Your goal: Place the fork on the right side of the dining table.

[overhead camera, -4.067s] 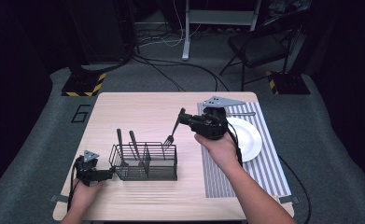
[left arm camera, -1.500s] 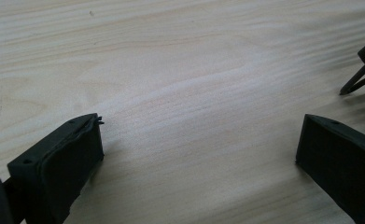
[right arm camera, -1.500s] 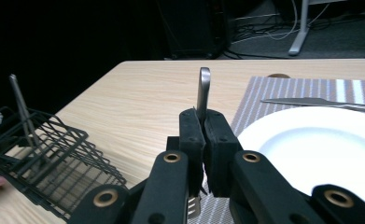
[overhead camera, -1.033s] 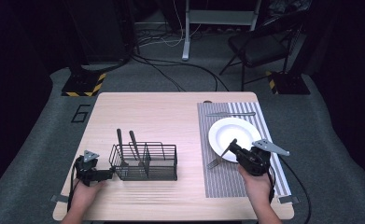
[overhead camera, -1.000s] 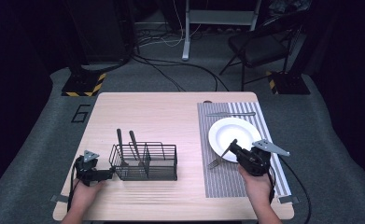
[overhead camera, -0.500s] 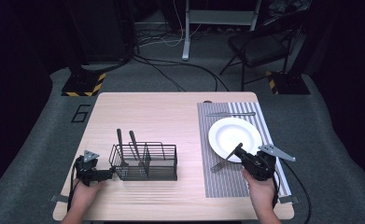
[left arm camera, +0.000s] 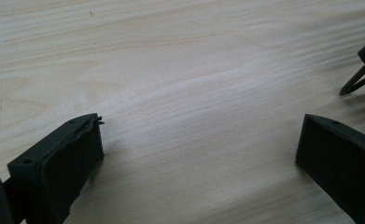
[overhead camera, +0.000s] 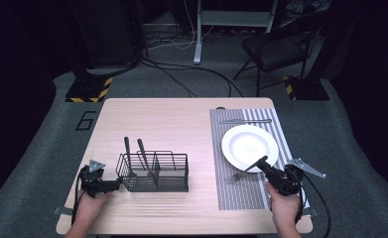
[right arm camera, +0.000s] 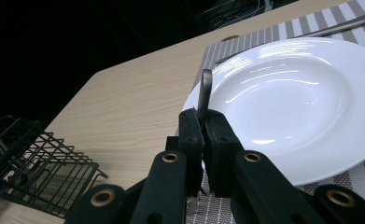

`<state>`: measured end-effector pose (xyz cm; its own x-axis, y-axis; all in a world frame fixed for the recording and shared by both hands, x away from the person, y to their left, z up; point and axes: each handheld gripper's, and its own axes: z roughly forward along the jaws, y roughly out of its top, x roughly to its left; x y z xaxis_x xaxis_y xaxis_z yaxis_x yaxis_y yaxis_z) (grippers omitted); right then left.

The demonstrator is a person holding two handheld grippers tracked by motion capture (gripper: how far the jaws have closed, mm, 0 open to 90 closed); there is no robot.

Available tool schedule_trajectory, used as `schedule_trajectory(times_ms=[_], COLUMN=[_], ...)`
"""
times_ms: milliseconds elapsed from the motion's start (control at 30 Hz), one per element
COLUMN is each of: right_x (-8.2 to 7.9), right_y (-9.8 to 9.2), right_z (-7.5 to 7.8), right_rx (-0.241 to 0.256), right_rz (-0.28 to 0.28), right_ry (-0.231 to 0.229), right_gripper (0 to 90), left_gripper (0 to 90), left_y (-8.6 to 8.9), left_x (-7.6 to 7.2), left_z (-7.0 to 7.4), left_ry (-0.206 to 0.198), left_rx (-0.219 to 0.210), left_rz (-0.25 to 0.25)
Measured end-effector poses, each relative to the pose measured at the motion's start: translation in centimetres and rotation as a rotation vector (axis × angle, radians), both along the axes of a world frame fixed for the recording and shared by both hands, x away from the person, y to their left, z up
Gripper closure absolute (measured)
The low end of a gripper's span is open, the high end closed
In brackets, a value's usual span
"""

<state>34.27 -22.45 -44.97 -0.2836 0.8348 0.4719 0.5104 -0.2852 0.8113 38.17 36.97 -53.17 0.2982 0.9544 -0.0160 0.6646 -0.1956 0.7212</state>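
Observation:
My right gripper is shut on the handle of a metal fork. The fork slants down to the left, with its tines on or just over the striped placemat, left of the white plate. The handle end sticks up between the jaws. A black wire caddy stands at the front left with two dark-handled utensils upright in it. Just left of the caddy, my left gripper is open over bare wood, and the caddy's corner is beside it.
A knife lies across the placemat's far end, beyond the plate. The wooden table has bare room between caddy and placemat. A chair and cables are on the floor behind.
My right gripper has carried the fork from above the table's middle down to the mat in front of the plate. In the last second it drifted slightly right. The left gripper stayed still.

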Motion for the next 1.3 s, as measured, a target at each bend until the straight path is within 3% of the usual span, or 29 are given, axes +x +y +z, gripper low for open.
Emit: schedule_trajectory(times_ms=[500, 967, 1200, 1233, 1300], right_x=[-0.4, 0.0, -0.1, -0.1, 0.0], right_y=[-1.6, -3.7, -4.5, -4.6, -4.8], right_z=[-1.3, -3.2, -4.2, -4.4, -4.6], right_rx=[0.029, 0.032, 0.099, 0.136, 0.154], right_rz=[-0.012, -0.012, -0.038, -0.044, -0.047], right_ry=[-0.050, -0.026, 0.015, 0.031, 0.037], right_gripper=[82.4, 79.4, 79.6, 80.1, 80.3], left_gripper=[0.2, 0.3, 0.3, 0.3, 0.3], left_y=[0.0, 0.0, 0.0, 0.0, 0.0], left_x=[0.0, 0.0, 0.0, 0.0, 0.0], left_z=[0.0, 0.0, 0.0, 0.0, 0.0], left_ry=[-0.002, 0.000, 0.001, -0.002, 0.000], left_rx=[0.001, 0.000, -0.001, 0.001, 0.000], left_rz=[0.000, 0.000, 0.001, 0.000, 0.001])
